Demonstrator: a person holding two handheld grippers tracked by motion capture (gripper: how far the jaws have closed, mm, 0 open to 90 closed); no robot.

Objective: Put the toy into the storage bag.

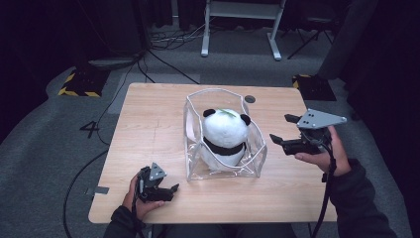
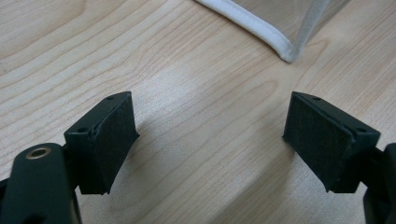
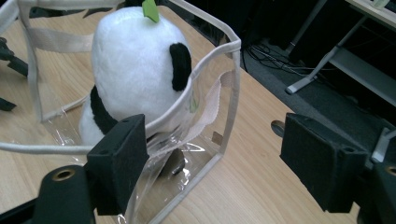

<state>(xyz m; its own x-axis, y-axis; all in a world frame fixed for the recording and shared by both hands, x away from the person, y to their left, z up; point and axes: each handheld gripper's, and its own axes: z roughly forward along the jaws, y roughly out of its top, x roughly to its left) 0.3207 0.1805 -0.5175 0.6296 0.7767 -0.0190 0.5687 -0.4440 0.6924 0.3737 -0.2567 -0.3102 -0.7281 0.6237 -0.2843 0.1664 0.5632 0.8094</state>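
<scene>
A clear plastic bag (image 1: 257,148) with white trim stands open-topped in the middle of the wooden table (image 1: 148,114). Inside it sits a white and black panda plush (image 1: 225,131) with a green leaf on its head. My right gripper (image 1: 282,128) hovers just right of the bag, open, with nothing held. In the right gripper view its left jaw stands in front of the bag's rim (image 3: 205,65), close to the panda (image 3: 135,60); the right gripper (image 3: 215,154) pinches nothing. My left gripper (image 1: 171,192) rests near the front left edge, open and empty. In the left gripper view the left gripper (image 2: 210,135) faces bare wood, with the bag's corner (image 2: 285,46) ahead.
A round grommet hole (image 1: 250,98) lies in the table behind the bag. Beyond the table are white desk legs (image 1: 205,34), floor cables (image 1: 168,64) and yellow-black striped bases (image 1: 79,84). Bare wood lies left of the bag and along the front edge.
</scene>
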